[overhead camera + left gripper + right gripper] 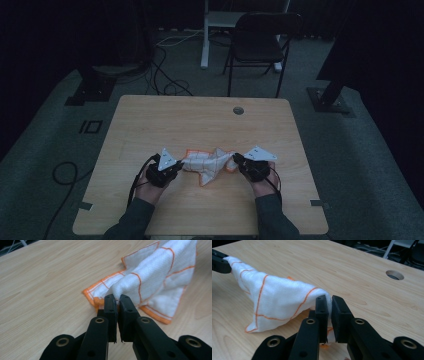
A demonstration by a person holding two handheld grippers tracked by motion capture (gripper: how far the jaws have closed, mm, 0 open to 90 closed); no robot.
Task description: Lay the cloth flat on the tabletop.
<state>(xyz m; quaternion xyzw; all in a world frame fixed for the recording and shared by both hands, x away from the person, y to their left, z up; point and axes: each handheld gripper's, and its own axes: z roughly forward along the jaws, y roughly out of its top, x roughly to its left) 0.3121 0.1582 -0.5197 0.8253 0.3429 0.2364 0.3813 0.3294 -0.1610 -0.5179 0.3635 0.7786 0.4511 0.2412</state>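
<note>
A white cloth with orange grid lines and an orange hem (209, 162) hangs between both hands over the wooden table (200, 125). My left gripper (179, 164) is shut on the cloth's left corner; in the left gripper view the jaws pinch a fold of cloth (150, 277) at the left gripper's tips (117, 298), with the lower part still lying on the table. My right gripper (237, 159) is shut on the opposite edge; in the right gripper view the cloth (274, 300) stretches from the right gripper's tips (329, 300) away to the other gripper's jaw (219, 263).
A round cable hole (238, 110) sits near the table's far edge, also seen as the hole (395, 275). A black folding chair (260, 42) and a white desk leg (205, 35) stand beyond the table. Cables (165, 75) lie on the dark floor.
</note>
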